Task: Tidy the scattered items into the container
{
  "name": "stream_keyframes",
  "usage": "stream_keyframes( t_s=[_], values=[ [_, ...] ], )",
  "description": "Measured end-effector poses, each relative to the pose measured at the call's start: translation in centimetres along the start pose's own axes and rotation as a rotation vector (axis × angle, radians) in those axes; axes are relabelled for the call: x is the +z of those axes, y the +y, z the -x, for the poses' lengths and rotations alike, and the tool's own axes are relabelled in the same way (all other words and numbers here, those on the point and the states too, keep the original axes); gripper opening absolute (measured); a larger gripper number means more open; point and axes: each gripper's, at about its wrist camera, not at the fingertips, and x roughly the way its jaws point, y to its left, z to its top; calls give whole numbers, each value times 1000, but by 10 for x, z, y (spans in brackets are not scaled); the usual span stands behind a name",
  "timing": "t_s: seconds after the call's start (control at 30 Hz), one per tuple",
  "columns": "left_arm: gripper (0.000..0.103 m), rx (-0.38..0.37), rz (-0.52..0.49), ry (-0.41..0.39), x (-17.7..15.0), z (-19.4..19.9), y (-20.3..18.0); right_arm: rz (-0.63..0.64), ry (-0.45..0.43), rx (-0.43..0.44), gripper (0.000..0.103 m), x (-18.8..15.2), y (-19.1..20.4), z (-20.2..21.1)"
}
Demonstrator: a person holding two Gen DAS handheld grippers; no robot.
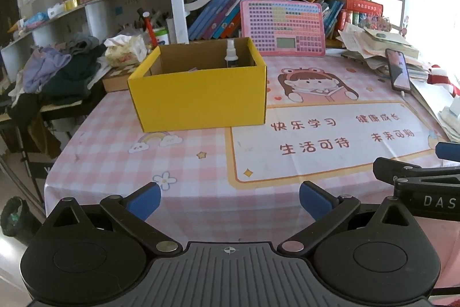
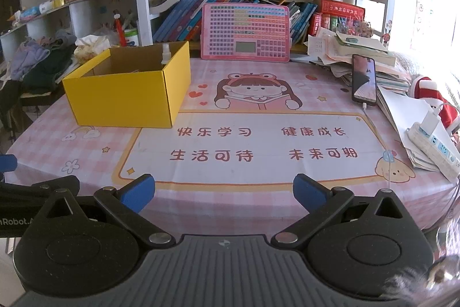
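**Both grippers empty; yellow box holds a spray bottle**

Nearest the camera, the left gripper (image 1: 229, 199) hovers low over the front edge of the tabletop (image 1: 201, 163), its blue-padded fingers (image 1: 145, 199) spread wide with nothing between them. The right gripper (image 2: 223, 192) sits beside it at the same edge, fingers (image 2: 138, 192) likewise apart and empty.

Left to right across the tabletop: an open yellow cardboard box (image 1: 201, 97) stands at the left rear on the pink checked cloth (image 2: 86, 146). A small spray bottle (image 1: 230, 53) stands upright inside it against the far right wall; other contents are too hidden to identify. Behind centre, a pink keyboard tablet (image 2: 245, 32) leans against the bookshelf. At the right, a phone (image 2: 364, 79) lies propped on a stack of papers (image 2: 339, 51), with a power strip (image 2: 434, 146) near the right edge.
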Motion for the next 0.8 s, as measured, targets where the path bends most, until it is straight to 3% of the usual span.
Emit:
stream_keyframes(
  t_s=[0.8],
  values=[
    [103,-10,15,20,-2,0,-1,4,5,2,103,-2,1,1]
  ],
)
